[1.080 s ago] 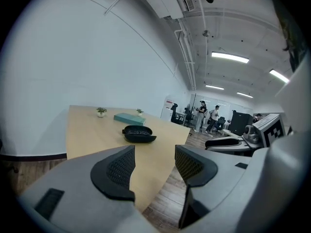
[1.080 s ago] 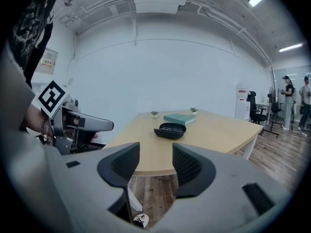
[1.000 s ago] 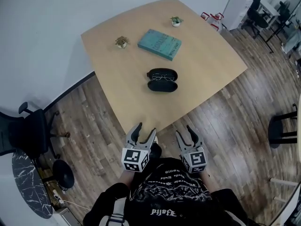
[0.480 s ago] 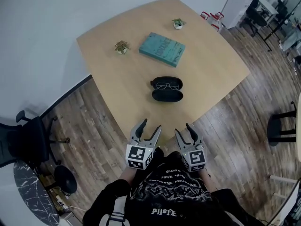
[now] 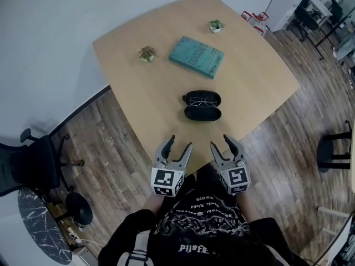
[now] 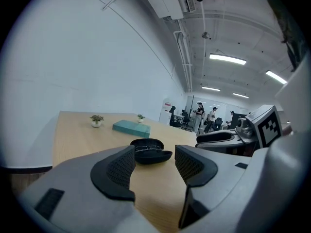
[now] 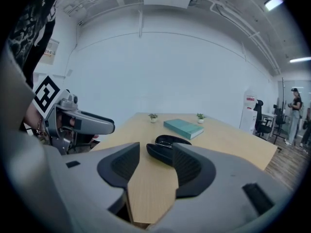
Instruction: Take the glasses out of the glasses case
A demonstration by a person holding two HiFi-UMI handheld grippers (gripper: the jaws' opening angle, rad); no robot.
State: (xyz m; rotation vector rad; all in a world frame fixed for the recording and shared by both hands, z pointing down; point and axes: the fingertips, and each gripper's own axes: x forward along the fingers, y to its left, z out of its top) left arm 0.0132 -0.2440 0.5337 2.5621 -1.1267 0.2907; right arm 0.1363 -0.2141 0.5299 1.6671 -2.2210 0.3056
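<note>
An open black glasses case (image 5: pixel 202 106) lies on the wooden table (image 5: pixel 133 98), with thin-framed glasses (image 5: pixel 201 100) resting in its far half. In the left gripper view the case (image 6: pixel 151 151) shows beyond the jaws, and in the right gripper view the case (image 7: pixel 164 148) sits just past them. My left gripper (image 5: pixel 178 148) hangs open at the table's near edge, nothing between its fingers. My right gripper (image 5: pixel 226 145) is open beside it, also holding nothing. Both are well short of the case.
A teal book (image 5: pixel 197 56) lies behind the case. Two small potted plants (image 5: pixel 147 53) (image 5: pixel 216 25) stand near the far edge. An office chair (image 5: pixel 28 162) is on the floor at left, another chair (image 5: pixel 333 151) at right. People stand far off in the room (image 6: pixel 206 118).
Both grippers have come forward to the table's near edge. The case now lies closer to them in the head view.
</note>
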